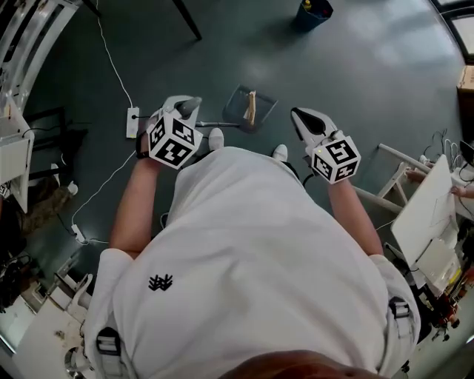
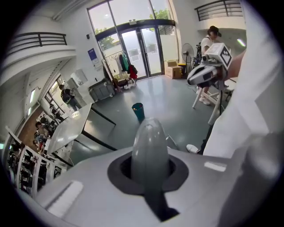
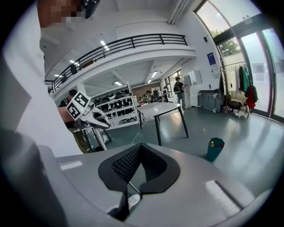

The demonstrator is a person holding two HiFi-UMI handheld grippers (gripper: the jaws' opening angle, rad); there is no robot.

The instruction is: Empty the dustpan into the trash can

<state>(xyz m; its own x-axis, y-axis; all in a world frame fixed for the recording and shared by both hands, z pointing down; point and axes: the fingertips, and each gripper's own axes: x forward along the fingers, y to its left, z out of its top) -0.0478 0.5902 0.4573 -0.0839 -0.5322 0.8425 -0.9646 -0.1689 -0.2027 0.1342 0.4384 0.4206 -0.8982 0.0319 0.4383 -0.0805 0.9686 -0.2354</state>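
I see a glossy dark grey-green floor (image 1: 355, 66), daylight thru tall glass doors (image 2: 142, 48), white mezzanine w/ black railing (image 3: 133, 44), white table on black legs (image 3: 162, 111), white shelving racks (image 3: 115, 108) at back.

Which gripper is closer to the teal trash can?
Right. The right gripper is almost straight in line with the trash can, well short of it; the left gripper is farther off to the left.

- No words or numbers can be read anywhere.
- Shirt (image 1: 244, 296): a small black emblem (image 1: 160, 282) on the back, without letters.
- Blue sign (image 2: 91, 54) by the doors (image 2: 142, 53): print too small to read.
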